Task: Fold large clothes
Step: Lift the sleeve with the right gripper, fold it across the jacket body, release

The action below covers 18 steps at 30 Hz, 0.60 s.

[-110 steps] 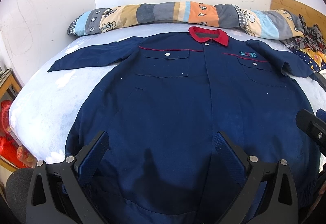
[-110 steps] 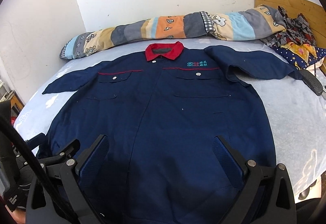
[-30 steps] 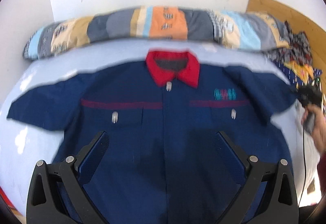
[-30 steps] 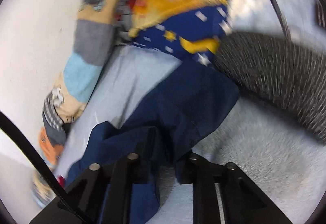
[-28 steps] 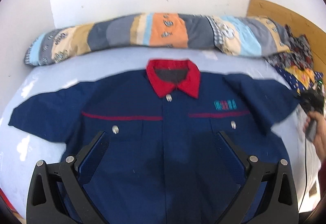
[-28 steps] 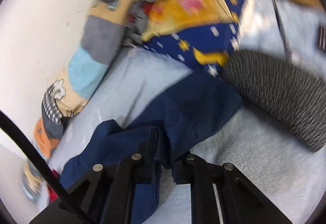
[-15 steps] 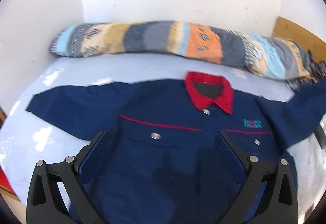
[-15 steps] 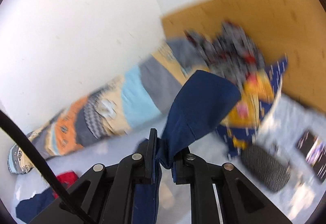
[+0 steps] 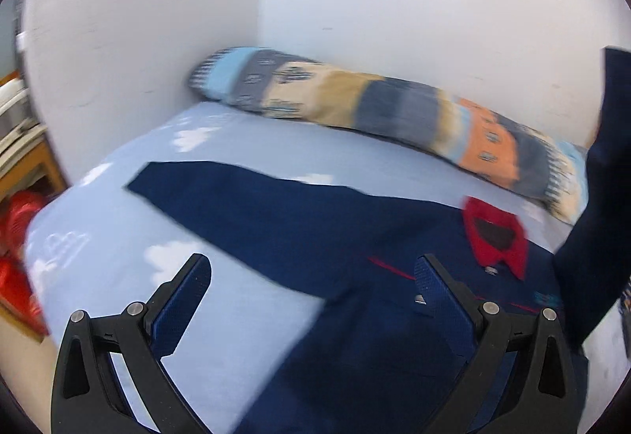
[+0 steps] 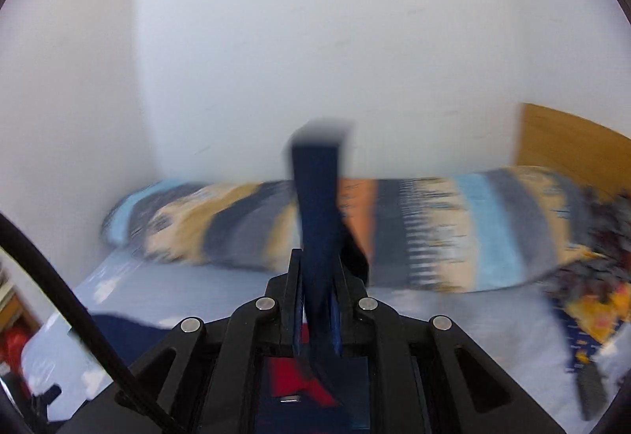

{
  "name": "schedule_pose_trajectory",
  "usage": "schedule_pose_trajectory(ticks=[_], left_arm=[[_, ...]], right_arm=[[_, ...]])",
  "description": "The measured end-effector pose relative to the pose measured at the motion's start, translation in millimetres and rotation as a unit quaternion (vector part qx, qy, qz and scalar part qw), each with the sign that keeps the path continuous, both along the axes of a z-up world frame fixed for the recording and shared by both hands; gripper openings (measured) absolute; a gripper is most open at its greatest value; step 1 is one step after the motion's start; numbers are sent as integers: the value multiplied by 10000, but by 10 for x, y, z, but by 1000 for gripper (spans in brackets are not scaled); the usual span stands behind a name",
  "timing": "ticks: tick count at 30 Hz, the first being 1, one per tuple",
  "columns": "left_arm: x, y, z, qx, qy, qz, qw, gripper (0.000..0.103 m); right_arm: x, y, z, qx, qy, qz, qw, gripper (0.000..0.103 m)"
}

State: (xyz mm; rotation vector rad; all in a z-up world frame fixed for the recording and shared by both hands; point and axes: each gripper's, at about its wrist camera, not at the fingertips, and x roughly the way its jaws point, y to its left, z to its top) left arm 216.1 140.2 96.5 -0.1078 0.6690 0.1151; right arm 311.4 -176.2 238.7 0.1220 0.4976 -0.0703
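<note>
A navy work jacket (image 9: 355,319) with a red collar (image 9: 497,237) lies face up on the light blue bed sheet (image 9: 244,142). Its left sleeve (image 9: 244,197) is stretched out flat. My left gripper (image 9: 311,292) is open and empty above the jacket's left chest. My right gripper (image 10: 317,296) is shut on the jacket's right sleeve (image 10: 317,197) and holds it up in the air; the lifted sleeve also shows in the left wrist view (image 9: 603,205). The red collar shows below it in the right wrist view (image 10: 292,379).
A long patchwork bolster (image 9: 394,114) lies along the white wall at the bed's head. A wooden headboard (image 10: 568,142) and a heap of patterned cloth (image 10: 595,300) are at the right. Red items (image 9: 15,248) and a wooden shelf stand left of the bed.
My right gripper has lifted the right sleeve off the bed and swung it left over the collar. My left gripper's view has turned left, toward the left sleeve.
</note>
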Motion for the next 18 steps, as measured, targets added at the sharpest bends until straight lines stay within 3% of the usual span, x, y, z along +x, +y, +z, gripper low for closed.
schedule_pose_trajectory(ticks=[5,11,12,13,14,15,17,18], left_arm=[[-32,544,-10,-63,61,662,9978,103],[2,890,-102,-194,221,1096,9935,103],[8,916,-109,-230,244,1122,9931,103],[10,930,-117,-264,245,1130,9929,103],[17,937,-119,-238,228,1162,9927,103],[37,929,-120,-206,212,1188,9925,103],[23,935,-102,-265,164,1198,9923,103],[13,941,-92,-294,140,1227,9919,103]], right_arm=[[493,1180,-811,-68,584,751,9954,12],[812,2268,-2359,-343,1667,1207,9780,12],[805,2384,-2555,-434,1810,1256,9745,22],[813,2515,-2772,-473,2063,1443,9666,39],[820,2553,-2938,-387,2276,1666,9586,42],[780,2594,-3024,-191,2364,1883,9530,42],[679,2619,-2920,-53,2204,2181,9507,43],[638,2526,-2778,42,1959,2280,9537,52]])
